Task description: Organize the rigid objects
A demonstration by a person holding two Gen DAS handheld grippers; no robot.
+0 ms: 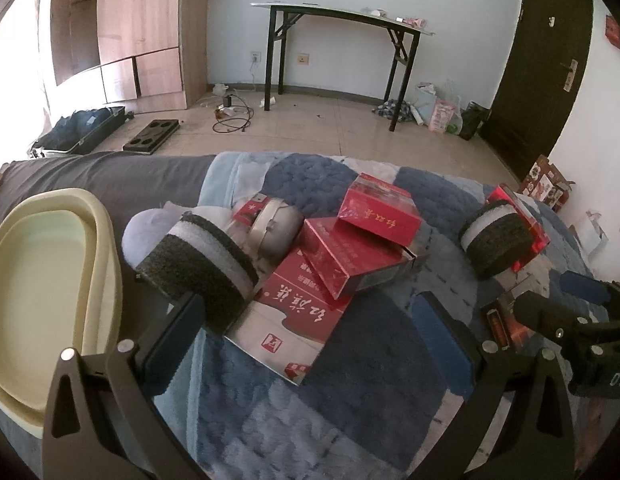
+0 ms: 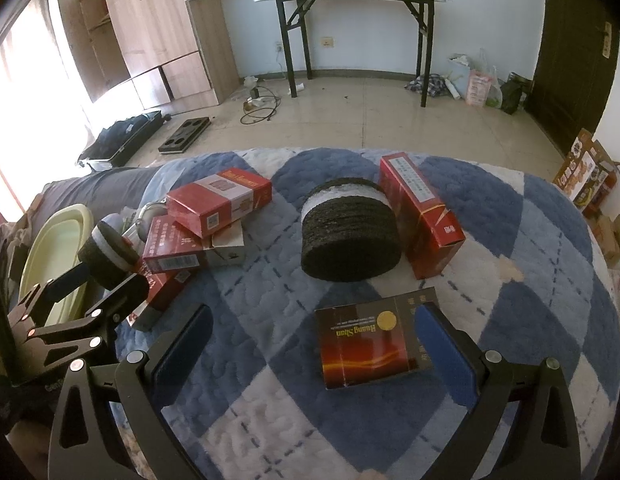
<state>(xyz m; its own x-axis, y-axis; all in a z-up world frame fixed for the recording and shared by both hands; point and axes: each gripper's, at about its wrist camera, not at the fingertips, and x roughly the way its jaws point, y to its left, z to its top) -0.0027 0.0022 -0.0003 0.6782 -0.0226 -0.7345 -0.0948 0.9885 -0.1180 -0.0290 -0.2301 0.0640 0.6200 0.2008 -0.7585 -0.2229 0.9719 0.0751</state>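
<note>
A blue and white quilted blanket (image 2: 530, 240) is spread over a bed, and the task's boxes are scattered on it. In the right wrist view, a dark box with a gold seal (image 2: 370, 344) lies flat on the blanket between the fingers of the right gripper (image 2: 310, 344). The jaws are spread wide; the right pad (image 2: 442, 336) is seen at the box's right edge, though contact cannot be confirmed, while the left pad (image 2: 186, 340) is well apart from it. Nothing is gripped. Just beyond it, a black and white sponge roll (image 2: 350, 228) is set on the blanket, with a tall red box (image 2: 422, 216) lying just beside it on the right.

To the far left, a heap of red boxes (image 2: 206, 216) is piled up, one box lying across another. In the left wrist view, the same heap (image 1: 350, 240) is seen between the fingers of the left gripper (image 1: 306, 340), whose jaws are likewise held wide open and empty, above a large flat red and white box (image 1: 294, 320). A metal round tin (image 1: 274, 228) is tucked against the heap's far left side, and a second sponge roll (image 1: 202, 256) is seen near the left finger. A cream plastic basin (image 1: 50, 280) is placed at the left edge of the bed, well apart from the boxes.
</note>
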